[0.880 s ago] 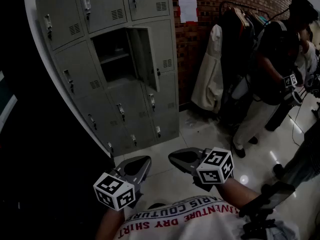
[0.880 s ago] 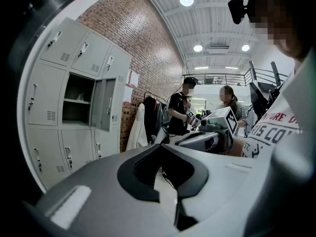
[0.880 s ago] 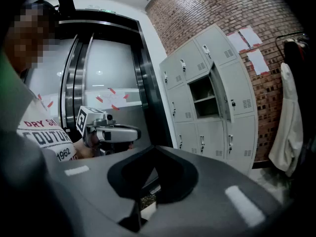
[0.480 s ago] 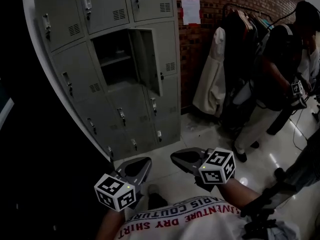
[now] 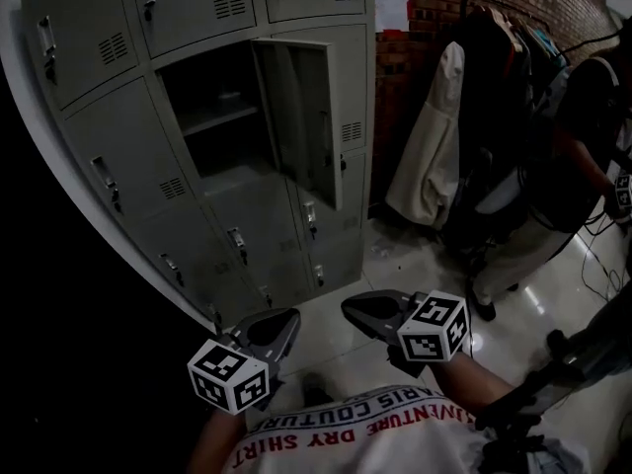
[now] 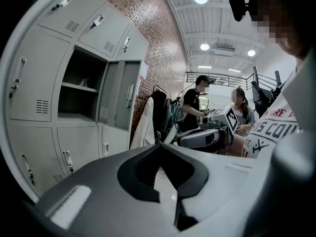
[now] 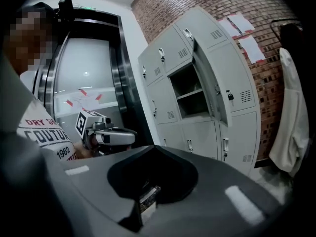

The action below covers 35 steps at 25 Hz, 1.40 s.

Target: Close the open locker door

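Observation:
A grey bank of lockers (image 5: 118, 156) stands ahead on the left. One middle locker door (image 5: 301, 117) hangs open, swung out to the right, showing a shelf inside the compartment (image 5: 212, 117). The same open door (image 6: 123, 100) appears in the left gripper view and the open door (image 7: 210, 83) in the right gripper view. My left gripper (image 5: 286, 316) and right gripper (image 5: 348, 307) are held low by my torso, well short of the lockers. Both have their jaws together and nothing in them.
A rack of hanging coats (image 5: 464, 117) stands against the brick wall (image 5: 395, 77) right of the lockers. A person (image 5: 553, 205) stands at the right on the shiny tiled floor (image 5: 415, 275). The space left of the lockers is dark.
The lockers have grown larger and shifted right in the head view, so I have come closer to them. Both grippers keep their place near my torso, still shut.

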Tool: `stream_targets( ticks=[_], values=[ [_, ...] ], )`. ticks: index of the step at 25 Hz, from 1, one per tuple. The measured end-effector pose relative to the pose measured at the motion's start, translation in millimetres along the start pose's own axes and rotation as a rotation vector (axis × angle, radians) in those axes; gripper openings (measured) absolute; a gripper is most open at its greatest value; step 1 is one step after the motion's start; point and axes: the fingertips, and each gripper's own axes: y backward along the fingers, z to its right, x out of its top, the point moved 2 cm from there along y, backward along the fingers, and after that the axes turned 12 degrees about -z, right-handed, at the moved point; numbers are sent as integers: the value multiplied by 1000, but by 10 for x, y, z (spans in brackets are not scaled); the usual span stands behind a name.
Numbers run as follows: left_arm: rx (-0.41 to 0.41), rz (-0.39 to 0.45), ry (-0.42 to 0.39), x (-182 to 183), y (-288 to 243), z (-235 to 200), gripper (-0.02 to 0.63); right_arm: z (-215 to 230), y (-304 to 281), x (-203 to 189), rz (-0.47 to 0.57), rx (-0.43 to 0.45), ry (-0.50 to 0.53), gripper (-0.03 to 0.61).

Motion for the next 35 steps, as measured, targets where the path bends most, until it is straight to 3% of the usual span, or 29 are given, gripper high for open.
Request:
stream_targets(
  ticks=[8, 20, 30, 35],
  values=[
    [-43, -14, -15, 557, -306, -1097, 5, 777, -486, 777, 46, -92, -25, -3],
    [-106, -6, -67, 911, -502, -1630, 5, 1960, 15, 1788, 200, -412, 18, -7],
    [-123, -10, -58, 934, -573, -1918, 5, 2552, -87, 2181, 242, -497, -20, -9],
    [-128, -17, -58, 947, -569, -2002, 5, 2593, -230, 2248, 245, -486, -26, -9]
  ],
)
